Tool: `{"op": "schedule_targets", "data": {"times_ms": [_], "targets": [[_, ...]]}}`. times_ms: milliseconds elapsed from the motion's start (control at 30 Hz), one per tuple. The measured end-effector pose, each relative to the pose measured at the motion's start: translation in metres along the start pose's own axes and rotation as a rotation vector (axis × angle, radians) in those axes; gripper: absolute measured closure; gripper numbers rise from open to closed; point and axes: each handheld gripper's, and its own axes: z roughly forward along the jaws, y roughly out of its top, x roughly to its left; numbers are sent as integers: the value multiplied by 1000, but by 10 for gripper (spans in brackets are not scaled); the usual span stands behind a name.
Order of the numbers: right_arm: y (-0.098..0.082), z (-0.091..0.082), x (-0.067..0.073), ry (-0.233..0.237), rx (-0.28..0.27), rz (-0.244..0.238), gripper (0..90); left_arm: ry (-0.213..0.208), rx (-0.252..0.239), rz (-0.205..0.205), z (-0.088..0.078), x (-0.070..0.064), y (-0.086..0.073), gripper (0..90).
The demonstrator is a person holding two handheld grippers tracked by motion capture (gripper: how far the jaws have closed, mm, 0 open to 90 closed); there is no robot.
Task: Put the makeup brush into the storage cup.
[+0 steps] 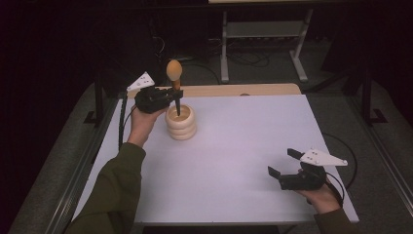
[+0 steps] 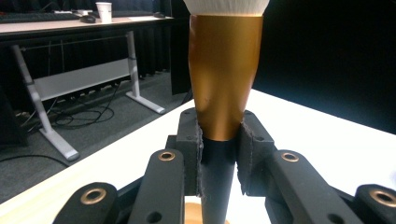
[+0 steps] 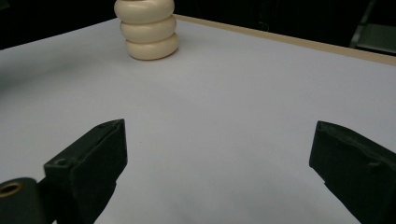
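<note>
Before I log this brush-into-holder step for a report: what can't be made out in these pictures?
- Brush tip: high view, hidden inside the ringed holder.
- Brush bristles: left gripper view, cut off by the top edge.
- Holder's rim: right gripper view, cut off by the top edge.
- Whether the tip touches bottom: cannot tell.

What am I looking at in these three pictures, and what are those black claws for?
No robot here: a person holds a hand-operated claw in each hand. The high view looks down on a white table. The other two pictures come from small cameras riding on each claw.

The left gripper is shut on a makeup brush, gripping it where the gold collar meets the dark handle, bristles up. The handle's end dips into a cream holder shaped like three stacked rings.

The right gripper is open and holds nothing, resting near the table's front edge. Its own camera sees the holder farther off.
</note>
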Motion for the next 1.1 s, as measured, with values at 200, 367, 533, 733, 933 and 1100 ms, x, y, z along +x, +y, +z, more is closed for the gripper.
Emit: {"op": "schedule_targets", "data": {"times_ms": [200, 367, 533, 733, 933, 1100], "targets": [[0, 1, 0, 0, -1, -2, 34, 12, 8, -9, 2, 4, -7, 737], [0, 1, 0, 1, 1, 2, 34, 20, 18, -9, 5, 5, -14, 736], [0, 1, 0, 1, 3, 4, 35, 21, 31, -15, 6, 7, -20, 737], [0, 1, 0, 2, 4, 6, 38, 29, 40, -31, 7, 9, -27, 736], [0, 1, 0, 2, 9, 5, 40, 28, 59, -36, 9, 10, -36, 737], [0, 1, 0, 3, 10, 7, 41, 30, 73, -45, 11, 11, -42, 736]]}}
